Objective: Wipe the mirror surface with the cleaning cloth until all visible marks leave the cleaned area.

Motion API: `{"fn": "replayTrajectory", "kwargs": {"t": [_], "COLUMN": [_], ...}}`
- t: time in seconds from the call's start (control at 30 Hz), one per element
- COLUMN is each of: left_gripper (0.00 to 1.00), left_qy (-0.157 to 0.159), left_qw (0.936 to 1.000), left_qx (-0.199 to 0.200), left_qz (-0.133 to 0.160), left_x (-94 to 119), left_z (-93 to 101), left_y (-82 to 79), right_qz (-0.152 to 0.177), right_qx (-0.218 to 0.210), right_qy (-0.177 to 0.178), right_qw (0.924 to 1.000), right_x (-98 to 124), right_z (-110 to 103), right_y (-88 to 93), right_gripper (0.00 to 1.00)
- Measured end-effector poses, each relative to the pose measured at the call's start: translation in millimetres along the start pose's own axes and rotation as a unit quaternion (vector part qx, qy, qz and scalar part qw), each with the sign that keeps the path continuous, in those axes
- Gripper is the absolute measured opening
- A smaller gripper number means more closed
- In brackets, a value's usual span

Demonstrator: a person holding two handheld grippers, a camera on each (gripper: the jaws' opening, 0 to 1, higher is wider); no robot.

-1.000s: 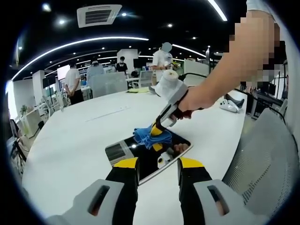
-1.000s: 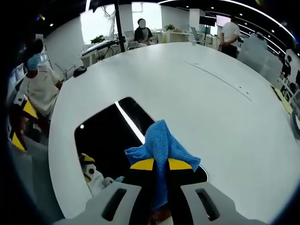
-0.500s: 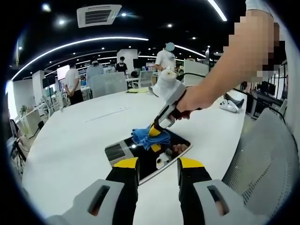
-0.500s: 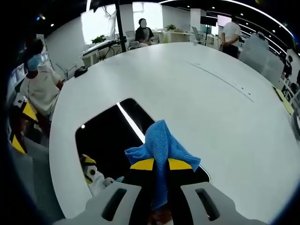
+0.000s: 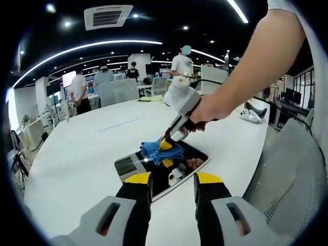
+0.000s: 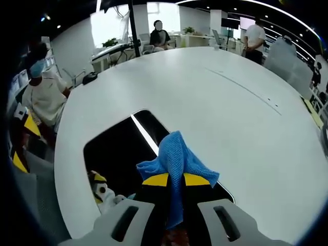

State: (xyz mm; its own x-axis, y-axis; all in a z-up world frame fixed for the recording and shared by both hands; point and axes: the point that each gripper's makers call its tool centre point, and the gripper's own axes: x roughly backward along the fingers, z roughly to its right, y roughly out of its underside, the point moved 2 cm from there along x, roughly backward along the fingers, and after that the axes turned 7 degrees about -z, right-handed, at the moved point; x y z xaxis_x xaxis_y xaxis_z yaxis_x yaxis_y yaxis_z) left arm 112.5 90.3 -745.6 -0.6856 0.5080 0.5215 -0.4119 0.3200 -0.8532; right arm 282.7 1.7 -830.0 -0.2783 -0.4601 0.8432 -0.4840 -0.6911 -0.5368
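Observation:
A dark rectangular mirror (image 5: 156, 169) (image 6: 115, 148) lies flat on the white table (image 5: 77, 154). My right gripper (image 6: 175, 179) is shut on a blue cleaning cloth (image 6: 177, 159) and presses it onto the mirror near its far edge. In the left gripper view that same right gripper (image 5: 167, 144) comes in from the right, held by a person's hand, with the blue cloth (image 5: 161, 149) on the glass. My left gripper (image 5: 172, 179) hovers open just in front of the mirror's near edge, nothing between its jaws.
A grey mesh chair (image 5: 287, 174) stands at the table's right side. Several people stand or sit around the office, one in a mask (image 6: 43, 97) beside the table. A white device (image 5: 251, 115) lies at the table's far right.
The right gripper has slid the blue cloth a little to the left across the mirror, as the left gripper view has it. My left gripper has stayed where it was.

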Motion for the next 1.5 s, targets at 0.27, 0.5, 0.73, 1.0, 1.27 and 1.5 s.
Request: {"fn": "replayTrajectory", "kwargs": {"t": [0.27, 0.5, 0.73, 1.0, 1.27, 1.5], "left_gripper": [0.31, 0.31, 0.31, 0.31, 0.31, 0.31], "left_qy": [0.001, 0.001, 0.002, 0.003, 0.004, 0.004], "left_qw": [1.0, 1.0, 1.0, 1.0, 1.0, 1.0], "left_qx": [0.0, -0.001, 0.0, 0.0, -0.001, 0.0], "left_qz": [0.0, 0.0, 0.0, 0.0, -0.002, -0.001], "left_x": [-0.1, -0.1, -0.2, -0.4, -0.5, -0.6], "left_z": [0.4, 1.0, 1.1, 1.2, 1.7, 1.6], "left_y": [0.1, 0.0, 0.2, 0.3, 0.3, 0.2], "right_qz": [0.0, -0.001, -0.001, 0.001, 0.002, 0.005], "right_qx": [0.002, 0.004, 0.006, 0.005, 0.004, 0.002], "right_qy": [-0.003, -0.004, -0.007, -0.009, -0.011, -0.016], "right_qw": [1.0, 1.0, 1.0, 0.9999, 0.9999, 0.9999], "right_x": [-2.1, -3.6, -5.8, -7.5, -9.1, -11.2], "right_z": [-1.9, -4.0, -6.2, -7.8, -10.0, -12.4], "right_y": [-2.4, -4.9, -7.8, -10.3, -13.1, -16.8], "right_gripper": [0.04, 0.04, 0.04, 0.04, 0.04, 0.04]}}
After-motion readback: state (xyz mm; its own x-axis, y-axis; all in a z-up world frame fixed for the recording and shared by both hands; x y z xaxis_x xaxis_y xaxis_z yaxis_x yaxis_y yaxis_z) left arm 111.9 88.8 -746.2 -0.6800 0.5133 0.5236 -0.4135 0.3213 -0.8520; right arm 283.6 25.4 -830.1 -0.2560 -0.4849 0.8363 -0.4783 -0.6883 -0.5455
